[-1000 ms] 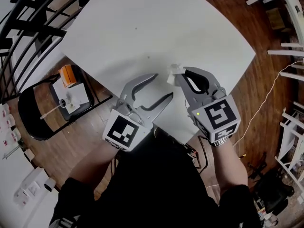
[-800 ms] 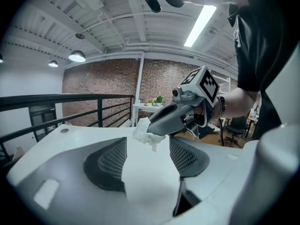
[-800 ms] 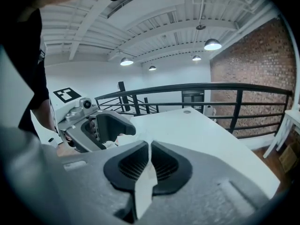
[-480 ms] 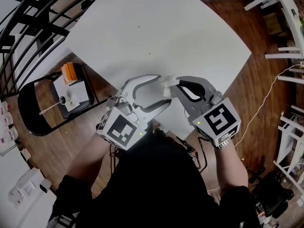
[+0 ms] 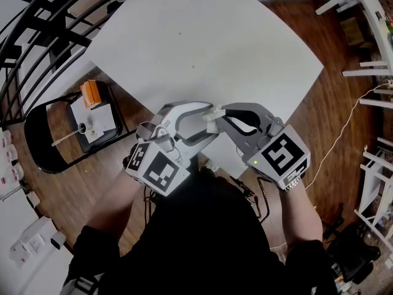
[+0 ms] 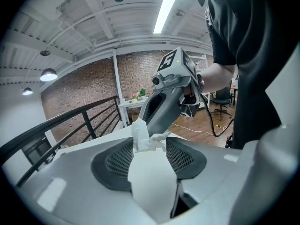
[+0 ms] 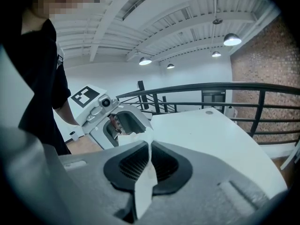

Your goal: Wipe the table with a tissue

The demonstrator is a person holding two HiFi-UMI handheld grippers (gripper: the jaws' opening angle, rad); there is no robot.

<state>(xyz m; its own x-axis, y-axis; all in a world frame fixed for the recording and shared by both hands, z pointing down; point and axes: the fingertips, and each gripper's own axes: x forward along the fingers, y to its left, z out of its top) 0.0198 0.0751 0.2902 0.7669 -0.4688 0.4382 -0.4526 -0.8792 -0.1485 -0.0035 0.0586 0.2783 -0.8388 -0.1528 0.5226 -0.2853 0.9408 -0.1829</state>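
Note:
Over the near edge of the white table [image 5: 202,35], my two grippers meet tip to tip. A small crumpled white tissue [image 5: 213,112] is held by my right gripper [image 5: 216,117], which is shut on it; in the right gripper view a thin strip of tissue [image 7: 146,170] runs between its pressed pads. My left gripper [image 5: 210,121] faces it. Its jaws are closing with the tissue's free end [image 6: 142,136] between the tips, and the pads stand apart from it. The right gripper's body [image 6: 164,104] fills the left gripper view.
A black chair [image 5: 43,158] on the left carries an orange box [image 5: 89,94] and white papers. Black railing [image 5: 31,35] runs along the far left. White racks [image 5: 374,72] and a cable [image 5: 344,134] lie on the wooden floor at the right.
Both grippers drew back toward the near table edge and closer together. The left one rolled, and its jaws now stand around the tissue held by the right one.

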